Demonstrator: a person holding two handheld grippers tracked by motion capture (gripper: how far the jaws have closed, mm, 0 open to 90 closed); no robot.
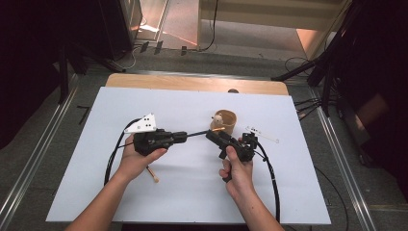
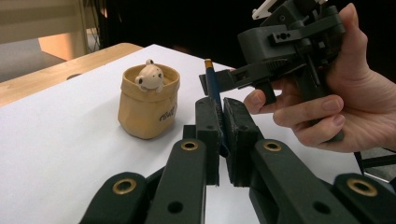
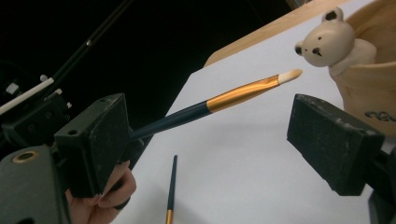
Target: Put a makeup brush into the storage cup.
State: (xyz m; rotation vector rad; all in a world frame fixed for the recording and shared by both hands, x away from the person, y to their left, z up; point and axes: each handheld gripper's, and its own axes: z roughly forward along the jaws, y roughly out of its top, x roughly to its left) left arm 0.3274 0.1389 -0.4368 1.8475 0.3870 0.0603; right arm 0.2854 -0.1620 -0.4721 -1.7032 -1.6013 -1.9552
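Observation:
A paintbrush (image 1: pixel 199 133) with a dark blue handle, gold ferrule and pale tip is held level above the white sheet. My left gripper (image 1: pixel 183 136) (image 2: pixel 222 105) is shut on its handle (image 2: pixel 212 81). The brush tip (image 3: pixel 289 74) points toward a tan pot (image 1: pixel 228 122) (image 2: pixel 144 112) (image 3: pixel 369 88) with a small bear figure (image 2: pixel 150 77) (image 3: pixel 327 44) peeking out. My right gripper (image 1: pixel 214 134) (image 3: pixel 210 135) stands open around the brush's front part (image 3: pixel 233 95), its pads apart from it. The brush tip hangs just short of the pot.
A second dark brush (image 3: pixel 171 186) lies on the white sheet (image 1: pixel 192 192). A thin light stick (image 1: pixel 153 174) lies by the left wrist, and a thin white piece (image 1: pixel 262 132) lies right of the pot. Wooden table edge (image 1: pixel 192 83) runs behind.

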